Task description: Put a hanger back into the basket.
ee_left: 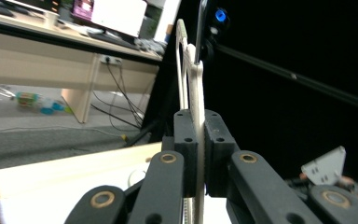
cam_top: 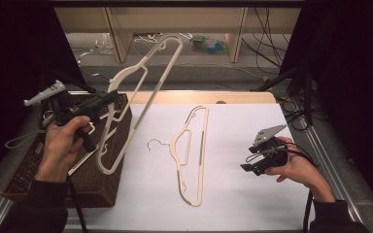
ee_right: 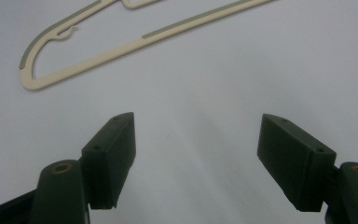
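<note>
My left gripper (cam_top: pixel 108 98) is shut on a cream plastic hanger (cam_top: pixel 141 82), held in the air above the wicker basket (cam_top: pixel 53 167) at the left. In the left gripper view the raised hanger (ee_left: pixel 196 102) stands edge-on, clamped between the two black jaws. A second cream hanger (cam_top: pixel 192 153) with a metal hook lies flat on the white sheet (cam_top: pixel 252 199) in the middle. My right gripper (cam_top: pixel 246 164) rests low on the sheet to the right of that hanger, open with nothing between its jaws. One end of the flat hanger (ee_right: pixel 121 42) shows ahead of the right gripper (ee_right: pixel 196 154).
The dark wicker basket holds more pale hangers (cam_top: pixel 94 148) under the raised one. A wooden strip (cam_top: pixel 204 97) runs along the table's far edge. Beyond it are a floor with cables (cam_top: pixel 267 53) and shelving legs. A metal rail (cam_top: pixel 328 165) borders the right side.
</note>
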`<state>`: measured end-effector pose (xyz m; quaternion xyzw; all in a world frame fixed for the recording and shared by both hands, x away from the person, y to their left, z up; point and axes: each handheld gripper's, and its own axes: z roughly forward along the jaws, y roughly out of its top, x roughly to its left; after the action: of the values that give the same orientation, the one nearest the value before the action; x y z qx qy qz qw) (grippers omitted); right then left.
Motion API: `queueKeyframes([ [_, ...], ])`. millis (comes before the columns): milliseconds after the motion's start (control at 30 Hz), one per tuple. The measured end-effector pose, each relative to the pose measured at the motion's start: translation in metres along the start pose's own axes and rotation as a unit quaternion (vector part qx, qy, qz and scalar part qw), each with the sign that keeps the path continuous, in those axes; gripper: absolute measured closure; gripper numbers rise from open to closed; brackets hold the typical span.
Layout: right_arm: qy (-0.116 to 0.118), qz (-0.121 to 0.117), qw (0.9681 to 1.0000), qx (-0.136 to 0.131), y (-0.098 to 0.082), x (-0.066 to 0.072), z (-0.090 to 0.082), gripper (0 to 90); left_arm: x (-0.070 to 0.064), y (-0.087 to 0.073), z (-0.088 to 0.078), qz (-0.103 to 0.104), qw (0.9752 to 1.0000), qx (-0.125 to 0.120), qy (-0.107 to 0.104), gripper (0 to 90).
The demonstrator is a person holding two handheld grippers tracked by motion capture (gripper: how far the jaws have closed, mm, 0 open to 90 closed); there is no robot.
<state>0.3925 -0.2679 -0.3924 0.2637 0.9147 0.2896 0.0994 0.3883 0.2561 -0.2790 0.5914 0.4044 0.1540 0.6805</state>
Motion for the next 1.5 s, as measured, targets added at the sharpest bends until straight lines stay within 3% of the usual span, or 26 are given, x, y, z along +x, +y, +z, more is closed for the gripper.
queueKeyframes([
  [33, 0.0, 0.0, 1.0, 0.0, 0.0, 0.0, 0.0, 28.5, 0.0, 0.0, 0.0, 0.0, 1.0, 0.0, 0.0, 85.8],
  [67, 0.005, 0.002, 1.0, -0.001, -0.002, -0.001, 0.0, 28.6, 0.006, 0.006, -0.008, 0.004, 0.9998, -0.004, 0.017, 85.9],
  [267, 0.006, 0.005, 1.0, 0.003, -0.004, -0.002, 0.002, 28.5, 0.026, 0.016, -0.029, 0.007, 0.9986, -0.007, 0.051, 85.9],
  [367, 0.005, 0.006, 1.0, 0.002, -0.005, 0.0, 0.003, 28.5, 0.033, 0.017, -0.035, 0.012, 0.9982, -0.005, 0.058, 85.9],
  [533, 0.005, 0.004, 1.0, 0.002, -0.005, 0.002, 0.003, 28.5, 0.056, 0.015, -0.048, 0.039, 0.996, 0.013, 0.079, 85.9],
  [700, 0.004, 0.008, 1.0, 0.001, -0.007, 0.002, 0.003, 27.7, 0.07, 0.012, -0.055, 0.058, 0.993, 0.039, 0.095, 85.9],
  [967, 0.007, 0.005, 1.0, 0.003, -0.01, 0.001, 0.004, 27.4, 0.087, 0.008, -0.065, 0.082, 0.9891, 0.067, 0.103, 85.9],
  [1133, 0.01, 0.008, 0.9999, 0.011, -0.012, 0.002, 0.004, 26.8, 0.1, 0.002, -0.077, 0.105, 0.984, 0.093, 0.111, 85.9],
  [1200, 0.011, 0.008, 0.9998, 0.012, -0.012, 0.002, 0.004, 26.7, 0.103, 0.001, -0.078, 0.107, 0.983, 0.098, 0.112, 85.9],
  [1300, 0.008, 0.005, 0.9999, 0.008, -0.013, 0.002, 0.005, 26.6, 0.11, -0.005, -0.084, 0.108, 0.9795, 0.124, 0.117, 85.9],
  [1500, 0.01, 0.007, 0.9999, 0.009, -0.014, 0.002, 0.005, 26.3, 0.124, -0.012, -0.093, 0.11, 0.9783, 0.141, 0.106, 85.9],
])
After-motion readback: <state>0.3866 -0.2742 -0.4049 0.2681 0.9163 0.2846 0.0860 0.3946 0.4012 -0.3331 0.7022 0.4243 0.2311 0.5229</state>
